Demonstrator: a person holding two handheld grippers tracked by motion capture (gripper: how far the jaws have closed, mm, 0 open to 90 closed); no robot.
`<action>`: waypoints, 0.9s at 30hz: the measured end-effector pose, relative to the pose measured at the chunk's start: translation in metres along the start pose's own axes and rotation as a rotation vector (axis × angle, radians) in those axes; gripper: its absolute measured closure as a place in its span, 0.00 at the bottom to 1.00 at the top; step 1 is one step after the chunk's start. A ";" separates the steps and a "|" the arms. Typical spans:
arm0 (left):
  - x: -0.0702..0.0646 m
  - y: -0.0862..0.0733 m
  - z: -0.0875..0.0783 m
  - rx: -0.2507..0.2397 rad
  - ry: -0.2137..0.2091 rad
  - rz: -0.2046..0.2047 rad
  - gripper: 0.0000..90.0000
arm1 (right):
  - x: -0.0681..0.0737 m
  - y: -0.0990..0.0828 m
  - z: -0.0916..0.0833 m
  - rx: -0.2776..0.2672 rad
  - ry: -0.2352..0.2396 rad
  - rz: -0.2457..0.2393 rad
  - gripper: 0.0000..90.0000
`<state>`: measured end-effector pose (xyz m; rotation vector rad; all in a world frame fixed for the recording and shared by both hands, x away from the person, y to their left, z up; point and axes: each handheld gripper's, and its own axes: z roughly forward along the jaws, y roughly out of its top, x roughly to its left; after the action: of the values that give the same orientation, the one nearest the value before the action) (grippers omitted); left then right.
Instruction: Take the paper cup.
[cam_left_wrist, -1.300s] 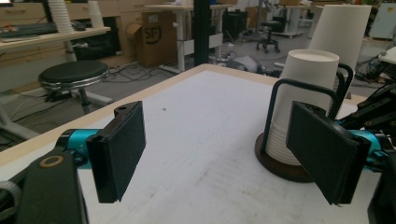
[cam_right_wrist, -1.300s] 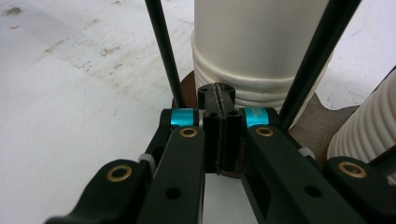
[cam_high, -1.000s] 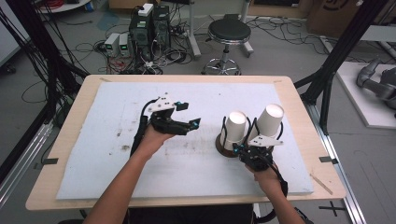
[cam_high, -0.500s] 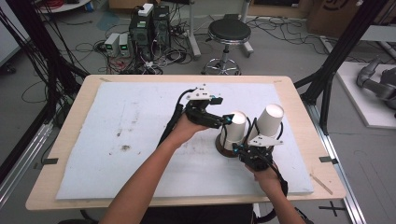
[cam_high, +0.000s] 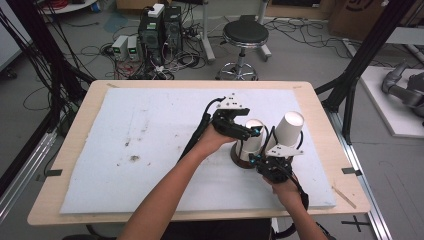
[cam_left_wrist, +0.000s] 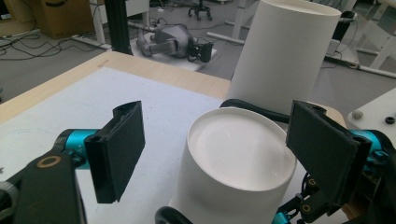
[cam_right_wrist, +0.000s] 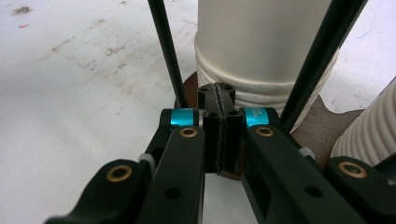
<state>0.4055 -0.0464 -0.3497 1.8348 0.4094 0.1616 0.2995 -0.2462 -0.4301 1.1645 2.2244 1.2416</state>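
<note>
On a white foam sheet (cam_high: 125, 150) covering a wooden table (cam_high: 320, 115) in a cable-strewn lab, a person is working two stacks of upturned white paper cups standing on a brown cup carrier (cam_right_wrist: 327, 123). The left gripper (cam_high: 250, 131) is hovering with its jaws spread wide on either side of the nearer cup stack (cam_left_wrist: 236, 161), the pads not touching it. The right gripper (cam_right_wrist: 218, 126) is pressing its jaws tightly together at the carrier's near edge, apparently pinching that edge to pin it down, though the contact itself is hidden. The taller stack (cam_high: 289, 129) is leaning just behind, very near the first. The risk here: if the left jaws are closing off-centre or too hard, the thin cup may be crushing or tipping into its leaning neighbour. If several nested cups are lifting together, the light carrier could be dragging upward despite the right gripper's hold.
</note>
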 end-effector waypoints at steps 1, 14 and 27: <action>-0.001 0.000 -0.001 -0.002 -0.009 0.002 0.22 | 0.000 0.000 0.000 0.000 -0.001 -0.002 1.00; -0.006 -0.006 0.010 0.041 -0.033 0.010 0.29 | 0.000 0.000 0.000 0.000 0.000 -0.011 1.00; -0.005 0.008 -0.003 -0.020 -0.039 0.015 0.40 | -0.001 0.000 0.000 0.000 0.005 -0.010 1.00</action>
<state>0.4015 -0.0475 -0.3412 1.8190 0.3657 0.1400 0.3002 -0.2465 -0.4300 1.1501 2.2315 1.2416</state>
